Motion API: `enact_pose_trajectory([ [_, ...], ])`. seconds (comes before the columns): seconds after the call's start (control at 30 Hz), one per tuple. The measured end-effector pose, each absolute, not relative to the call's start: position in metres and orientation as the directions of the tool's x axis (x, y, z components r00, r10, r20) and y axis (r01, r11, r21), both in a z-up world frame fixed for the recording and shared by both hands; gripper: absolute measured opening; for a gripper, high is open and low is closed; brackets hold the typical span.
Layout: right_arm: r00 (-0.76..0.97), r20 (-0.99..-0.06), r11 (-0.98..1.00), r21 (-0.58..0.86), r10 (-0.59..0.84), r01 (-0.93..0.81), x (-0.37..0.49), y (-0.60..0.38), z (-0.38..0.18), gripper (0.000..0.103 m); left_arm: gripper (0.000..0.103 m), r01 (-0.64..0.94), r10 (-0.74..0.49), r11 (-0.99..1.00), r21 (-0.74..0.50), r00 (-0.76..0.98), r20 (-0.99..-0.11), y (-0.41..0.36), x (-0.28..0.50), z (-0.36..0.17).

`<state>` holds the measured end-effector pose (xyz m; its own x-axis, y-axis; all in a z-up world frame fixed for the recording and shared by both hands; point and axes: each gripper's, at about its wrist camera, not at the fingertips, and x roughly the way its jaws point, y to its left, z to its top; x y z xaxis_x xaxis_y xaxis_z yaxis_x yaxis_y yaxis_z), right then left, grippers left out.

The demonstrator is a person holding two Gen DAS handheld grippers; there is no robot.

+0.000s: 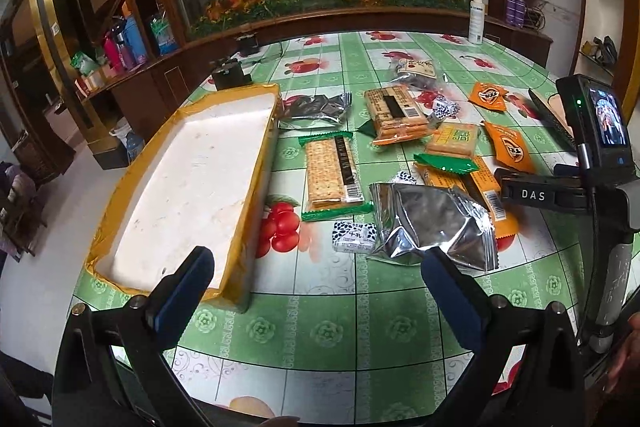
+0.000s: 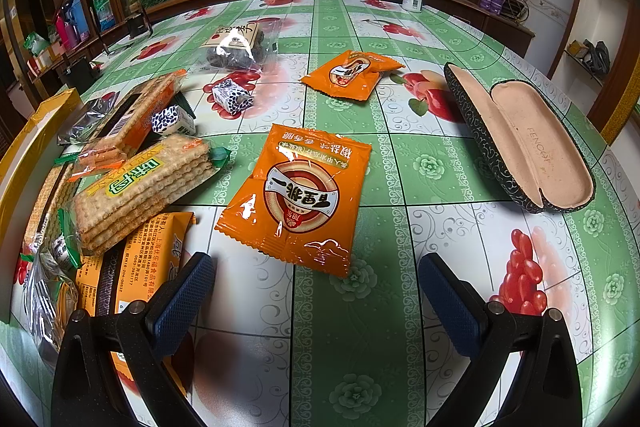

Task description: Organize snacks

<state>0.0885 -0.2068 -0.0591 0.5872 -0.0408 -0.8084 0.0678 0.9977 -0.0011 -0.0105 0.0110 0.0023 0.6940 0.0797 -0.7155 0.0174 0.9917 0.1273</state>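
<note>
- At 9 o'clock on the table [image 1: 320, 311], left wrist view, a white tray [image 1: 192, 187] with yellow-taped rim sits bare inside.
- Left gripper [image 1: 316, 267] hangs spread wide, gripping nothing; a silver packet [image 1: 432, 223] lies at 1 o'clock.
- Right gripper [image 2: 316, 275] gapes likewise, an orange packet [image 2: 300, 195] just ahead at 12 o'clock.
- Cracker packs [image 2: 140, 187] cluster at 10 o'clock; an open glasses case [image 2: 520, 139] lies at 2 o'clock.
</note>
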Motion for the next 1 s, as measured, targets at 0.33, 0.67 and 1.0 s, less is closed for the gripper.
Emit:
enact_pose_trajectory([
  [0.33,0.587,-0.808,0.998,-0.001,-0.041,0.068,0.088,-0.207,-0.059,0.102,0.103,0.008,0.087,0.992,0.127,0.69,-0.719,0.013,-0.011,0.001],
  [0.67,0.587,-0.808,0.998,-0.001,-0.041,0.068,0.088,-0.207,-0.059,0.102,0.103,-0.003,0.062,0.997,0.081,0.677,-0.734,0.017,-0.008,0.002],
  [1.0,0.587,-0.808,0.998,-0.001,-0.041,0.068,0.088,-0.207,-0.059,0.102,0.103,-0.071,-0.074,0.974,-0.214,0.795,-0.602,0.061,-0.023,0.036],
])
